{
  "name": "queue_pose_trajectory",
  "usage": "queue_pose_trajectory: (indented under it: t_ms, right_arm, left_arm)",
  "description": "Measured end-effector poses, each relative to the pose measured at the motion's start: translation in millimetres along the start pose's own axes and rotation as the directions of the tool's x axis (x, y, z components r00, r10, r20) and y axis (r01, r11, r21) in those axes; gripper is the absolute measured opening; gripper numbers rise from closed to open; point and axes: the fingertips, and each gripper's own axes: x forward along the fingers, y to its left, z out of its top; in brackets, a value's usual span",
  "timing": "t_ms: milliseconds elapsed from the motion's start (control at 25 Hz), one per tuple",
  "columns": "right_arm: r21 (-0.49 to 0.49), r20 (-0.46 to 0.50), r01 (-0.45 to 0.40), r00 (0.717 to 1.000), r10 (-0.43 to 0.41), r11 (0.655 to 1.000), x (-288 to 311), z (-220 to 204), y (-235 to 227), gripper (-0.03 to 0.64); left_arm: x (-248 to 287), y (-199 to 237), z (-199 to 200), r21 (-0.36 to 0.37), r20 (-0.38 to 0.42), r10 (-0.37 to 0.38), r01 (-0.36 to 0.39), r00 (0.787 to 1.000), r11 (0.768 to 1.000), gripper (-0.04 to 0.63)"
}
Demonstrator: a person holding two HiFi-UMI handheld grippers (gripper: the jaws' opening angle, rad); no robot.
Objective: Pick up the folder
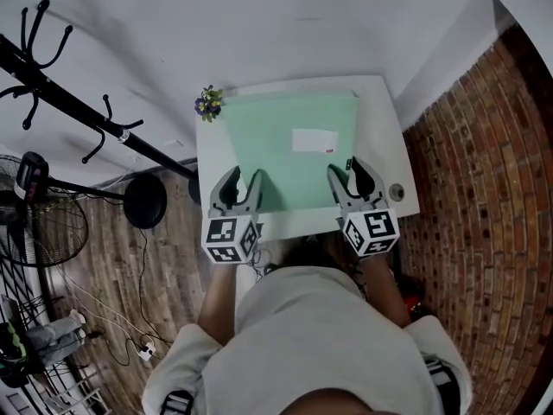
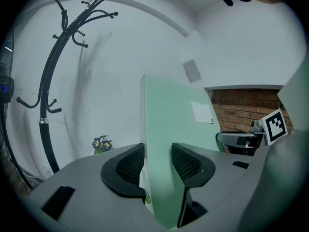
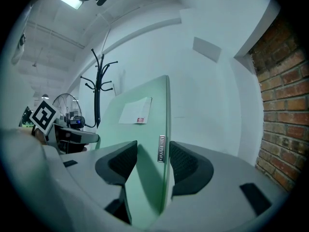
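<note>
My left gripper and right gripper clamp the green folder, tilted over the white surface; coat rack to its left, brick wall right.

- Looks like a small office corner or studio room.
- White surface at twelve o'clock against a plain white wall, with a green folder bearing a label.
- Small pot of flowers at eleven o'clock.
- Black coat stand at ten o'clock.
- Standing fan at nine o'clock.
- Brick wall at three o'clock.
- Wood-plank floor with loose cables at eight o'clock.
</note>
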Motion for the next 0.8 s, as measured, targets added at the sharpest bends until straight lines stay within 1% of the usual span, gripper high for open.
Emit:
queue_pose_trajectory:
  t_ms: [240, 800]
  right_arm:
    - [-0.001, 0.028, 0.004, 1.000, -0.004, 1.000, -2, 13, -3, 0.213]
    - [0.001, 0.038, 0.003, 0.999, -0.003, 1.000, -7, 18, -4, 0.213]
  left_arm:
    - [0, -4, 16, 0.039, 0.030, -0.013, 0.011, 0.999, 0.999, 0.193]
    - [-3, -9, 21, 0.044, 0.041, -0.015, 0.013, 0.999, 0.999, 0.193]
